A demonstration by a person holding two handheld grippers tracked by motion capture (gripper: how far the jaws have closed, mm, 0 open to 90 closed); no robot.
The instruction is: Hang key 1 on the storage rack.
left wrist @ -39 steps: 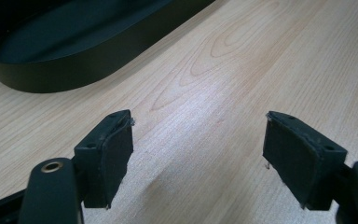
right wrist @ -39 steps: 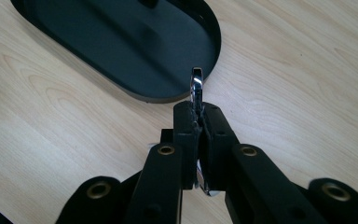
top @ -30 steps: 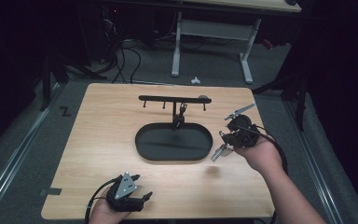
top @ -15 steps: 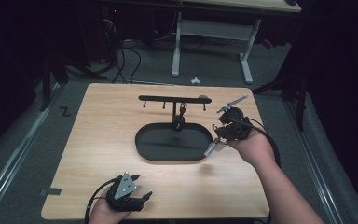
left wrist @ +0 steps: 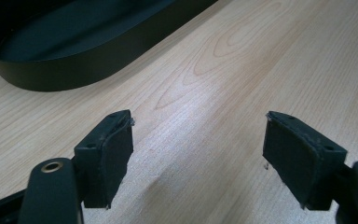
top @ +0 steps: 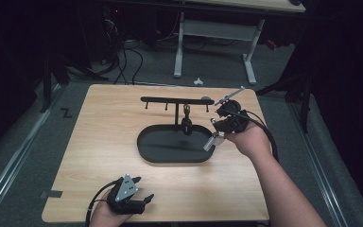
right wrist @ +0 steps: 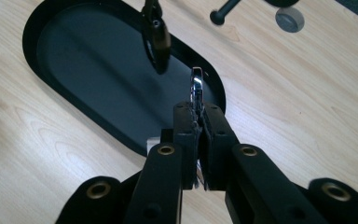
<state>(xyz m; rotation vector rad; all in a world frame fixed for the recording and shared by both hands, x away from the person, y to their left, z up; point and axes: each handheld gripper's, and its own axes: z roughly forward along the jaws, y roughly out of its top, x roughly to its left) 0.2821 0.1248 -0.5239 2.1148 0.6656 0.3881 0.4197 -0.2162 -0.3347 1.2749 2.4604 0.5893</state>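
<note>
A black stand with a cross bar [top: 170, 100] of small pegs rises from a black oval tray [top: 156, 151] at mid-table. A dark clip-like piece [top: 186, 124] hangs from the bar over the tray [right wrist: 88, 60], and I see that dark piece [right wrist: 156, 37] just beyond my right jaws. My right gripper [top: 216, 132] is over the tray's right end, shut on a thin shiny metal piece [right wrist: 196, 88] whose silver end [top: 209, 142] hangs below. My left gripper [top: 142, 189] rests near the table's front edge, open with nothing between its jaws [left wrist: 198, 140]. The tray's wall [left wrist: 74, 42] lies ahead of it.
The wooden table [top: 104, 123] has bare room left of the tray and along the front. A ball-tipped peg [right wrist: 216, 17] and a small grey disc [right wrist: 289, 18] sit beyond the tray's right end. Desk legs and cables stand on the dark floor behind.
My right gripper has carried the shiny piece left and farther from me, from beside the tray to over its right end near the stand. The left gripper has stayed put.
</note>
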